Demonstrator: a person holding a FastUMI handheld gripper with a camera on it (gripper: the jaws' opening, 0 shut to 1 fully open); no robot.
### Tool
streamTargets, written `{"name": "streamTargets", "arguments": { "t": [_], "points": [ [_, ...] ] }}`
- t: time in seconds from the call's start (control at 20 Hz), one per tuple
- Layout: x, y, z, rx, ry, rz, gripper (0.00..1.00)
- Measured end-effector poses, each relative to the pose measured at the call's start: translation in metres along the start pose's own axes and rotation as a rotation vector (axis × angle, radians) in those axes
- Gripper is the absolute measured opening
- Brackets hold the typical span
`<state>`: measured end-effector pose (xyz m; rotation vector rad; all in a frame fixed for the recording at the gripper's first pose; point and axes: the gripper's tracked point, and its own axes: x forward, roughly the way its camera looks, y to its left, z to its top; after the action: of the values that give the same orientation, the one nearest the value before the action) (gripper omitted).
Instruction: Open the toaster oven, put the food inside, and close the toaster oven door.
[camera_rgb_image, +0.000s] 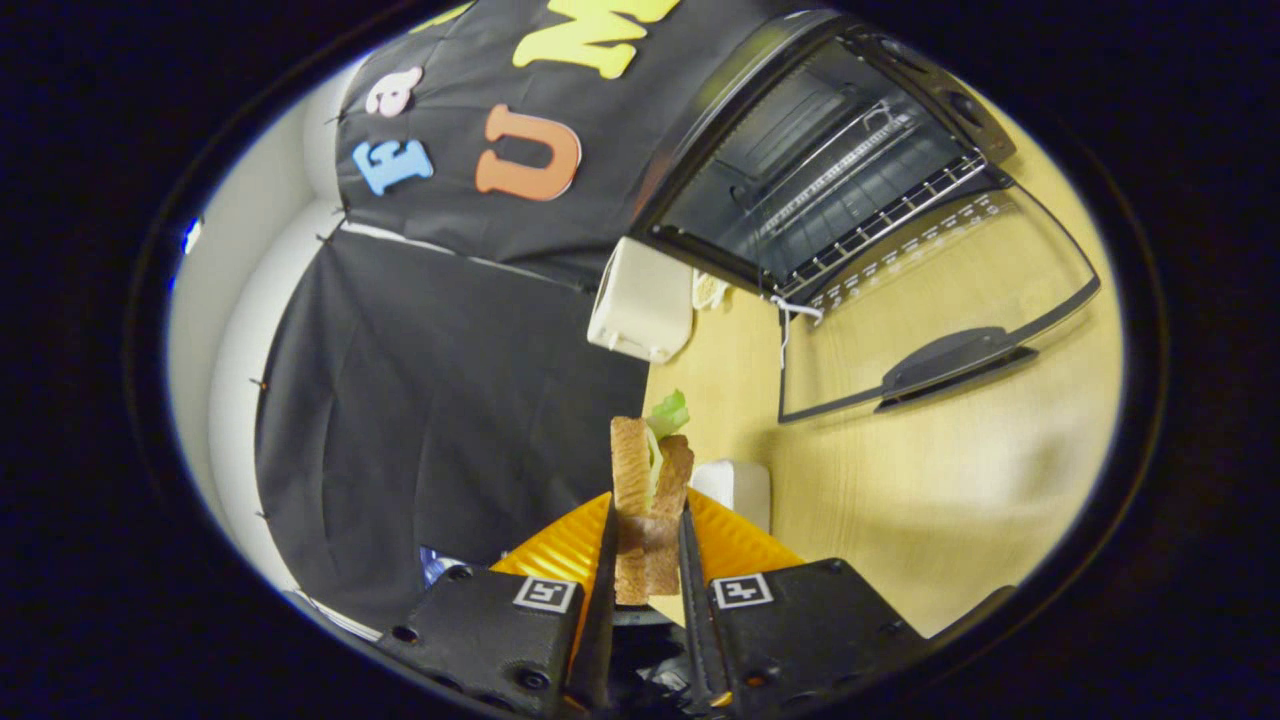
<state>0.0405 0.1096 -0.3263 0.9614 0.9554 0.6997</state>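
My gripper (647, 545) is shut on a sandwich (650, 470) of two brown bread slices with green lettuce, both fingers pressing its sides. The view is tilted. Beyond the fingers stands the black toaster oven (800, 170) with its glass door (930, 300) folded fully down onto the wooden table (950, 500). A wire rack (880, 215) shows inside the dark cavity. The sandwich is held in the air, well short of the oven's mouth. Behind the sandwich sits a yellow ribbed plate (735, 545).
A white boxy appliance (642, 300) stands beside the oven's side wall. A small white block (735, 485) lies on the table just past the yellow plate. Black cloth hangs along the table's edge beside the fingers.
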Motion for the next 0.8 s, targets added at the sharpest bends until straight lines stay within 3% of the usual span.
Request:
{"name": "streamTargets", "arguments": {
  "t": [0.2,0.55,0.8],
  "points": [
    [-0.007,-0.019,0.044,0.066,-0.125,0.021,0.36],
    [-0.019,-0.069,0.135,0.197,-0.351,-0.013,0.36],
    [0.007,-0.088,0.194,0.210,-0.461,-0.022,0.36]
  ]
}}
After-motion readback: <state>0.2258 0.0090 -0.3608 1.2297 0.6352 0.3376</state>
